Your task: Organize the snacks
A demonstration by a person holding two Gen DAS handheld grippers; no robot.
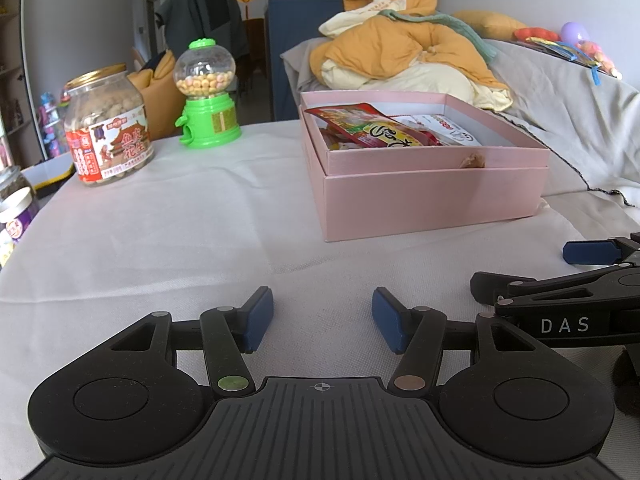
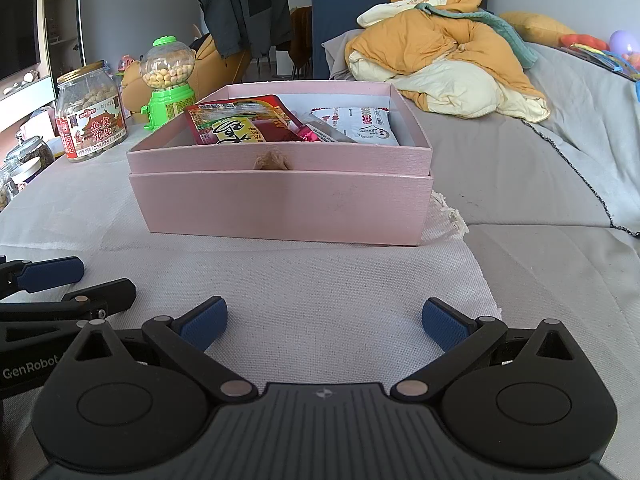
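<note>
A pink box [image 1: 432,200] [image 2: 280,208] stands on the white cloth [image 1: 180,220] ahead of both grippers. Inside lie a red snack packet [image 1: 372,126] [image 2: 240,122] and a white packet [image 1: 448,130] [image 2: 362,126]. A peanut jar [image 1: 106,124] [image 2: 90,114] and a green candy dispenser [image 1: 206,96] [image 2: 170,80] stand to the left of the box. My left gripper [image 1: 322,318] is open and empty, low over the cloth. My right gripper [image 2: 324,322] is open and empty, in front of the box and right of the left one.
Small jars [image 1: 16,208] [image 2: 28,160] sit at the cloth's left edge. A heap of yellow bedding [image 1: 404,52] [image 2: 440,52] lies behind the box on a grey sofa [image 2: 540,160]. Toys [image 1: 576,44] lie at the far right. A chair with a jacket [image 2: 248,12] stands behind.
</note>
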